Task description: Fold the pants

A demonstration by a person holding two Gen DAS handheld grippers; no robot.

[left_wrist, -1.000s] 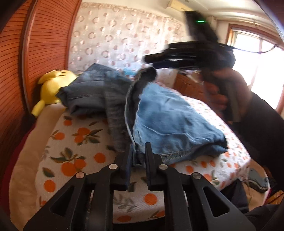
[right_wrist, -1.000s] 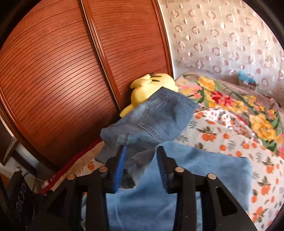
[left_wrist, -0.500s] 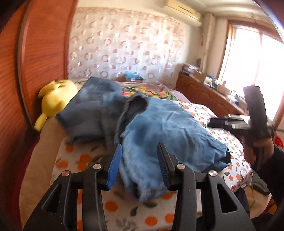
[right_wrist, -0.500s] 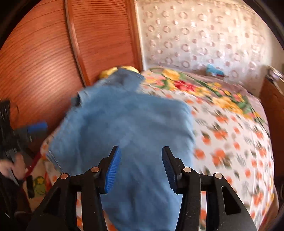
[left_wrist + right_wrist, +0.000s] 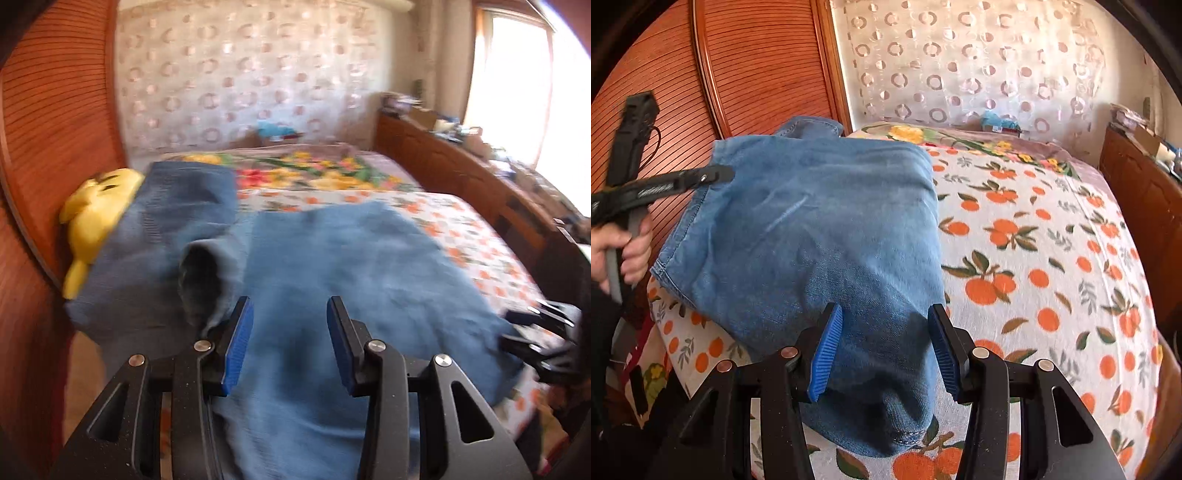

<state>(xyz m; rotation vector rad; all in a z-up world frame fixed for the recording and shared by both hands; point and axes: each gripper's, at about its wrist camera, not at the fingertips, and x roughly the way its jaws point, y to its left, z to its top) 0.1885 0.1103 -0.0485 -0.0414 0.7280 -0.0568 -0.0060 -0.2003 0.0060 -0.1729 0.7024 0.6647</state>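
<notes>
Folded light-blue jeans [image 5: 351,266] lie on the orange-print bed sheet [image 5: 1034,258], their hem end nearest in the right wrist view [image 5: 812,229]. My left gripper [image 5: 290,332] hovers open over the fold's left part, blue pads apart, nothing pinched. My right gripper [image 5: 884,339] is open over the near right corner of the jeans; the cloth passes under its fingers and is not pressed. Each gripper shows in the other's view: the right one [image 5: 524,332] at the jeans' right edge, the left one [image 5: 713,173] at their far left corner, held by a hand [image 5: 628,251].
Darker denim [image 5: 184,206] is heaped behind left, against a yellow plush toy [image 5: 98,210]. A slatted wooden wardrobe [image 5: 757,74] stands close on the left. A wooden dresser [image 5: 461,173] runs along the right. A floral blanket [image 5: 314,177] covers the far bed.
Both grippers have let go of the jeans and opened. The light-blue part was brought down and now lies spread flat. The right gripper dropped to the jeans' near right corner; the left moved over the fold.
</notes>
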